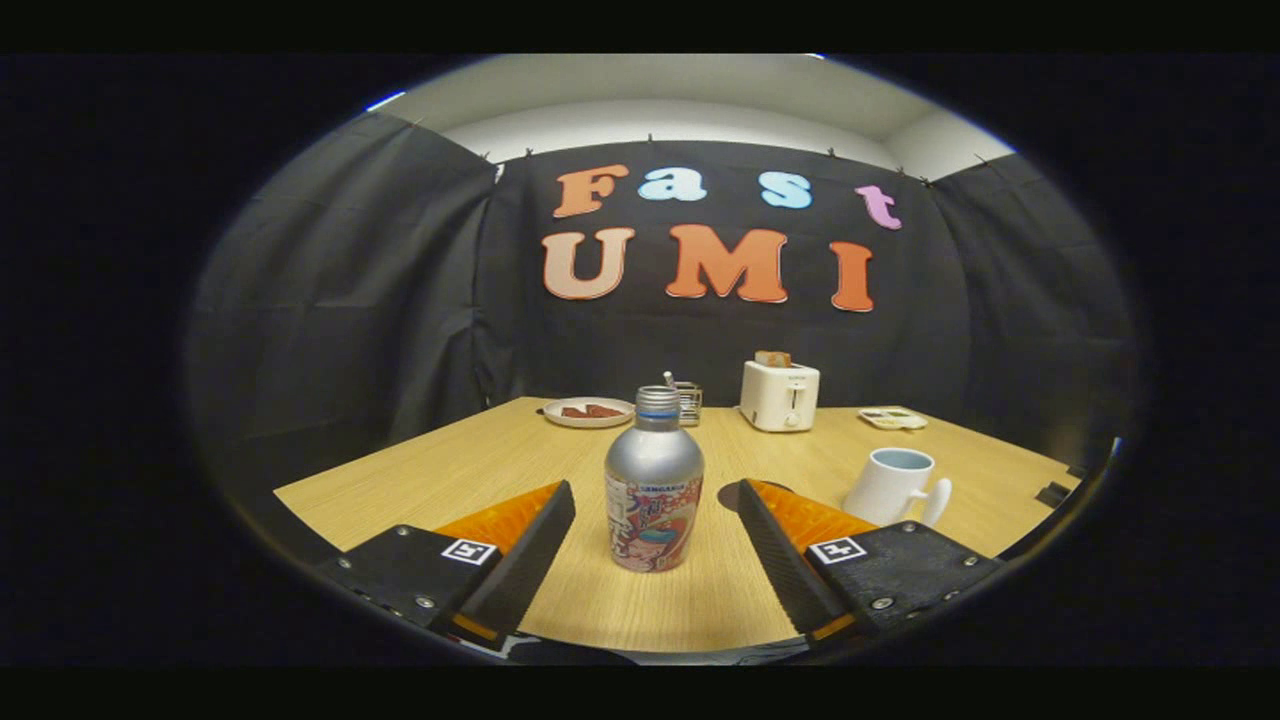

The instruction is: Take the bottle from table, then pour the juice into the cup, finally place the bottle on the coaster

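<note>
A silver metal bottle [654, 482] with a printed label and a screw cap stands upright on the wooden table [480, 470]. My gripper [655, 492] is open, one finger on each side of the bottle, with a gap to it on both sides. A white mug [893, 485] stands beyond the right finger, handle toward me. A dark round coaster [734, 494] lies flat just past the right finger's tip, partly hidden by it, between bottle and mug.
At the table's far side stand a white toaster [779, 395] with toast in it, a plate [588, 411] with dark food, a small wire rack [688, 401] behind the bottle, and a small dish [893, 418] at the right.
</note>
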A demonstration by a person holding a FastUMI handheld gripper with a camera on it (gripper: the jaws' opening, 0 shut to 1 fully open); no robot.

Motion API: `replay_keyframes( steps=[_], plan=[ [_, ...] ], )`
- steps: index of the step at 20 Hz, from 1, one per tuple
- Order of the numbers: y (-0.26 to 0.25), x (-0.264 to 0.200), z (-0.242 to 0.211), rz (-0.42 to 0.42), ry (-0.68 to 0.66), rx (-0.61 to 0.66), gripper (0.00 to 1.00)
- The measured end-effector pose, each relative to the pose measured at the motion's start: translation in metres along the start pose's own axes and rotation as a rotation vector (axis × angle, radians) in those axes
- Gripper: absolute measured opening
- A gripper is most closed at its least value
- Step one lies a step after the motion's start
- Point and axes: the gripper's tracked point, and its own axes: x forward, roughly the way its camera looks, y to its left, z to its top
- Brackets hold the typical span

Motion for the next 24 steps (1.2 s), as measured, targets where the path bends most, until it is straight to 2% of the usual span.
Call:
replay_keyframes(
  steps=[6,12,16,19,24],
  plan=[
    [-0.008,0.029,-0.018,0.010,0.044,0.002,0.97],
    [0.002,0.047,-0.047,0.063,0.128,-0.015,0.95],
    [0.007,0.053,-0.050,0.075,0.130,0.010,0.89],
    [0.006,0.055,-0.050,0.067,0.122,0.002,0.78],
    [0.007,0.057,-0.038,0.052,0.077,-0.029,0.75]
  ],
)
